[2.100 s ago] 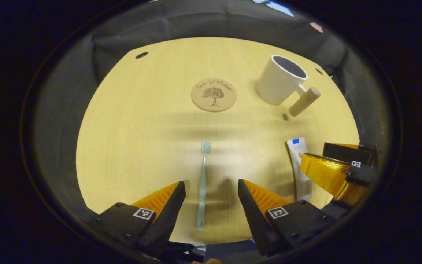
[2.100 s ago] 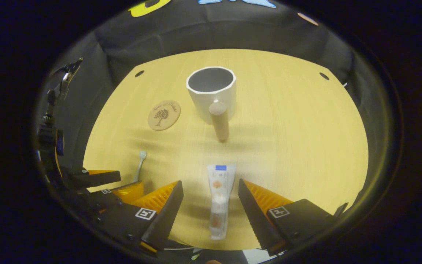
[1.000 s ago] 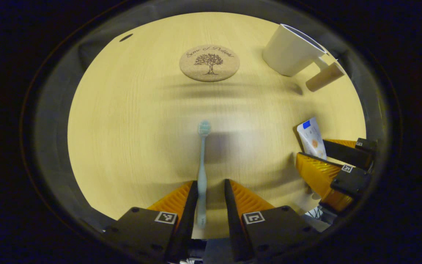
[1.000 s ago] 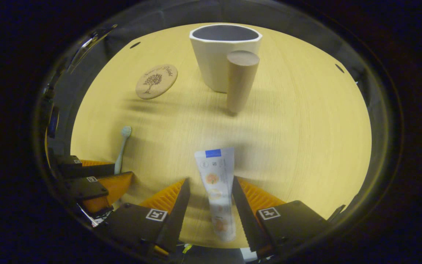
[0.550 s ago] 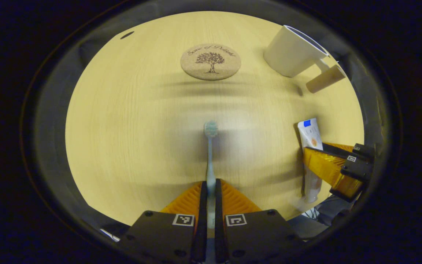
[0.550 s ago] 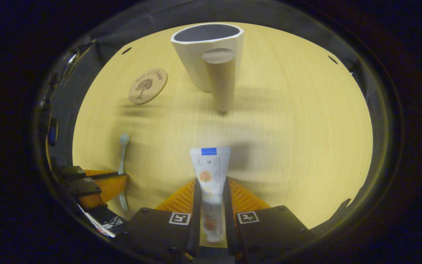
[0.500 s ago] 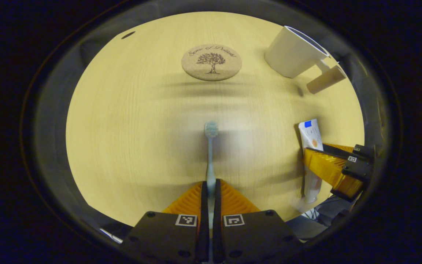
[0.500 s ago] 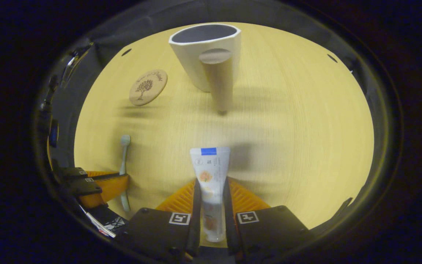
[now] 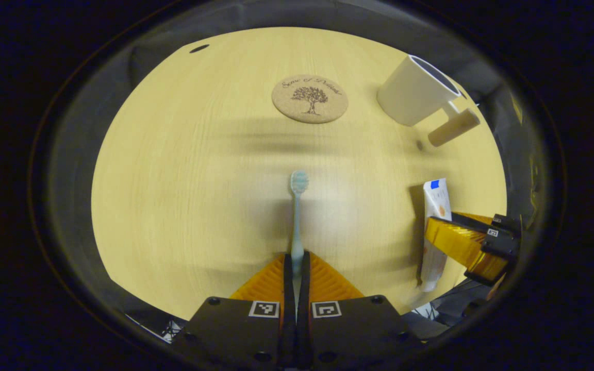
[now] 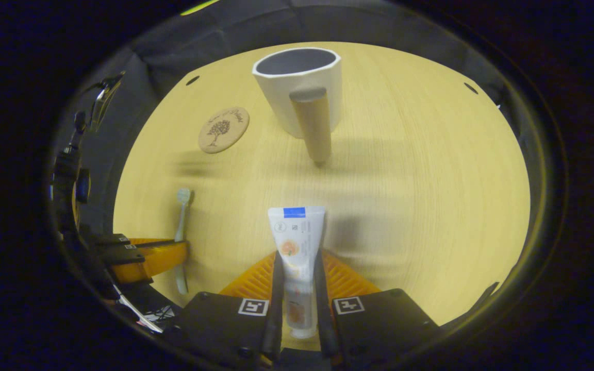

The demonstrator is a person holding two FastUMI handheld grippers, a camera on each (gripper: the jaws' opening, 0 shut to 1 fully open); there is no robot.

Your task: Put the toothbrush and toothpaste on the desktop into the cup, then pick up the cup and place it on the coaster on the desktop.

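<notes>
- Left gripper (image 9: 295, 260): clamping both fingers on the handle of the toothbrush (image 9: 297, 216), bristle head pointing straight ahead beyond the fingertips.
- Right gripper (image 10: 297, 268): pinching the toothpaste (image 10: 295, 242) between both fingers, flat crimped end with the blue band projecting forward of the tips, cap end sitting back between the fingers.
- Standing ahead of the right gripper, well apart on the desktop (image 10: 405, 196): cup (image 10: 299, 85), upright, mouth open, wooden handle (image 10: 313, 129) facing the gripper.
- Lying ahead and to the left of the right gripper, beside the cup without touching it: coaster (image 10: 223, 129), flat, bearing a tree print.
- Appearing straight ahead of the left gripper, far off: coaster (image 9: 310, 98); ahead and to the right: cup (image 9: 415, 93).
- Showing at the right of the left gripper: right gripper (image 9: 464, 242), holding the toothpaste (image 9: 435, 206).
</notes>
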